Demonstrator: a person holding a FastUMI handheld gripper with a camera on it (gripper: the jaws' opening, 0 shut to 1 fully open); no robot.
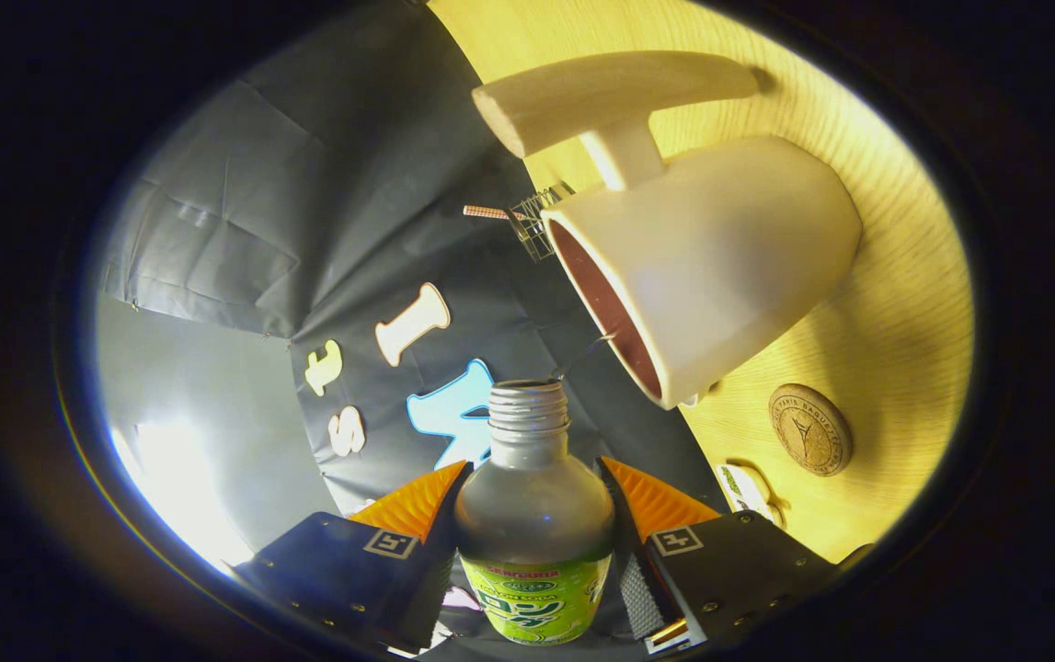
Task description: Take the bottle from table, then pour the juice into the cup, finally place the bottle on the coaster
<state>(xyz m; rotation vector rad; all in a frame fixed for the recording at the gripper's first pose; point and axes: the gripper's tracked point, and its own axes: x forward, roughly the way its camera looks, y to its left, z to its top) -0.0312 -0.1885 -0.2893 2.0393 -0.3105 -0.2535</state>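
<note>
The fingers (534,515) pinch the one metal bottle with a green printed label and a bare threaded neck (534,515), one finger pressing each side of its shoulder. The bottle stands along the fingers, its uncapped mouth pointing straight ahead of them. The whole view is rolled, so the pale wooden worktop (904,303) runs up one side; from this I judge the bottle is tipped well over for the pour.

Just beyond and to the right of the bottle's mouth is the one cream ceramic cup with a dark red inside and a thick handle (720,267), its open rim facing the bottle. The mouth is near the rim's lower edge but apart from it, so the pour turns on bringing the neck a little further across over the opening. No juice can be seen flowing.

One round brown cork coaster (810,429) lies on the worktop just beside the cup, bare. A small wire rack (541,221) sits beyond the cup.
</note>
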